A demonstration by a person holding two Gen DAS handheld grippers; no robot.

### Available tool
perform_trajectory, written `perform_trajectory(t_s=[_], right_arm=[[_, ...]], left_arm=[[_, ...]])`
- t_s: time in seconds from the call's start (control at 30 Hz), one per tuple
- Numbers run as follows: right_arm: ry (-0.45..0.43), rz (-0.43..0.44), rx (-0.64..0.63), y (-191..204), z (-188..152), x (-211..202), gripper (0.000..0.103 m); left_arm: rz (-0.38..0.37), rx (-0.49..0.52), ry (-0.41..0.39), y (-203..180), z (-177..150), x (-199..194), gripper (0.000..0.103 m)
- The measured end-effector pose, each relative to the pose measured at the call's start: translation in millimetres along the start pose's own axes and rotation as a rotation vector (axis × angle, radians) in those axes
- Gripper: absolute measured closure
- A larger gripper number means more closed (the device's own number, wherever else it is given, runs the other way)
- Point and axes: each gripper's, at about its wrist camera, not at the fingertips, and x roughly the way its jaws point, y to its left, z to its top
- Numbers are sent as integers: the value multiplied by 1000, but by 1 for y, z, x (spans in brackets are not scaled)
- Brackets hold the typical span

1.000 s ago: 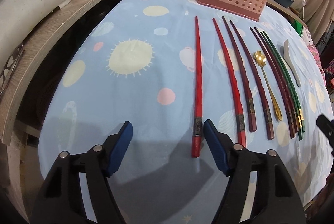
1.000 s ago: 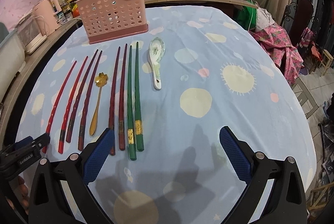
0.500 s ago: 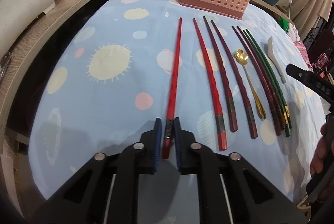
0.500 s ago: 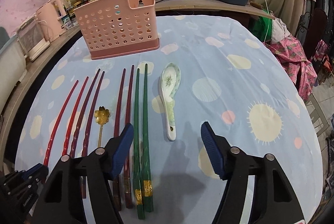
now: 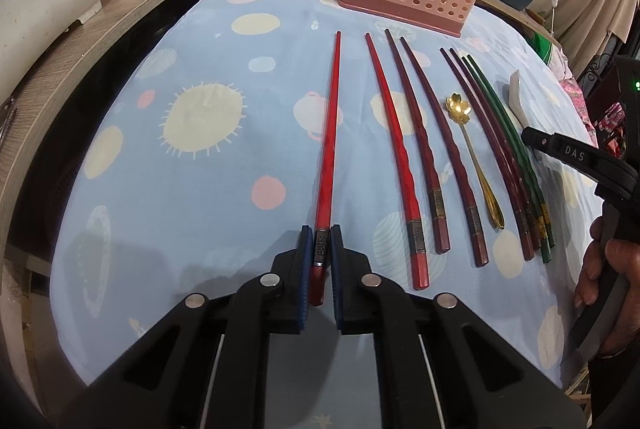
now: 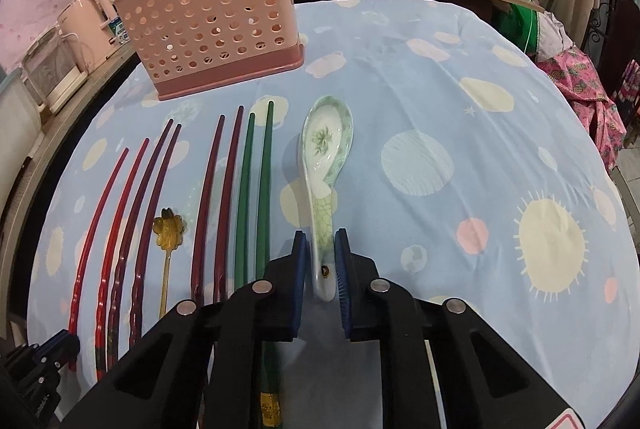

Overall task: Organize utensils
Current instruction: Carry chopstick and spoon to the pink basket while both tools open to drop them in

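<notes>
On our far left, a wooden counter (image 5: 120, 17) runs alongside the table, which is covered by a blue cloth (image 5: 224, 189) printed with suns and planets. Our left gripper (image 5: 320, 261) is clamped on the near end of the leftmost bright red chopstick (image 5: 330, 133), its blue pads pressing on the band near the thick end, while the rest of the stick lies on the cloth pointing away from us. Just to the right lie its red partner (image 5: 394, 153), two dark maroon chopsticks (image 5: 424, 145), a small gold spoon (image 5: 472, 157) with a flower-shaped bowl, another maroon pair (image 6: 218, 197) and a green pair (image 6: 256, 189), all roughly parallel. Beyond their far tips stands the pink perforated utensil holder (image 6: 212, 29), upright. Further right, our right gripper (image 6: 322, 265) has its jaws closing around the handle of the white and green ceramic spoon (image 6: 326, 153), with the pads against the handle's sides near its end. The spoon lies bowl-up on the cloth, just right of the green chopsticks.
</notes>
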Motion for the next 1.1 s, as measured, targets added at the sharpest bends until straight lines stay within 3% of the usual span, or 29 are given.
perform_trajectory(t_s=[0.23,0.6,1.1], right_arm=[[-10,15,6,0,-3,-13,93],[-84,45,23,-4,0,-59,94],[-195,104,19,-3,49,-100,98]], left_arm=[[-7,-8,-11,2,-1,-6,95],[-19,-26,-101,8,15,-41,96],[-61,-37,-334,6,115,-99,96]])
